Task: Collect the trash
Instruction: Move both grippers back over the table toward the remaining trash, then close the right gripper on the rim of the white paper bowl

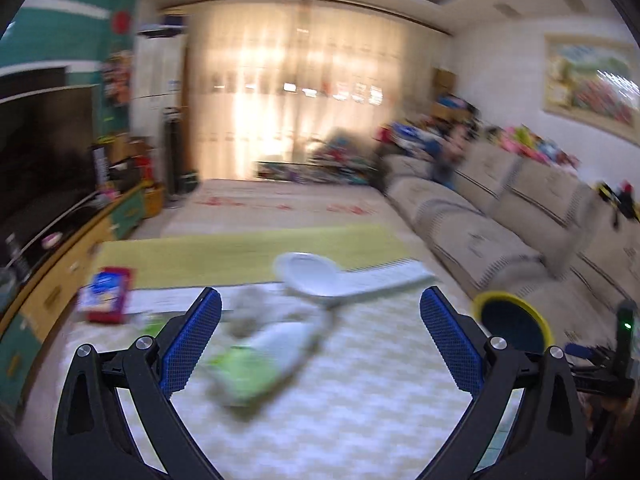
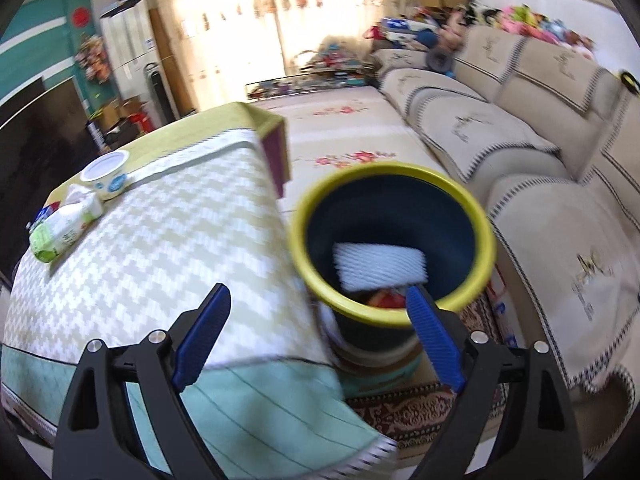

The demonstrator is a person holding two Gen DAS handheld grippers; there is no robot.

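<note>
On the checked tablecloth [image 1: 360,380] lies a green and white packet [image 1: 248,364], with a crumpled tissue [image 1: 256,312] just behind it and a white tub [image 1: 316,276] further back. My left gripper [image 1: 321,298] hangs open over the table, its jaws wide and nothing between them. The packet shows just ahead of its left finger [image 1: 192,344]. A dark blue bin with a yellow rim [image 2: 394,240] stands on the floor by the table's corner, holding a white foam piece [image 2: 380,268] and something red [image 2: 386,300]. My right gripper [image 2: 318,292] is open and empty, above the bin's near rim.
A red and blue box [image 1: 106,294] lies at the table's left side. A long beige sofa [image 2: 540,152] runs along the right, with a floral mat [image 2: 344,160] between it and the table. A TV unit [image 1: 60,272] stands left. The bin [image 1: 514,320] is off the table's right edge.
</note>
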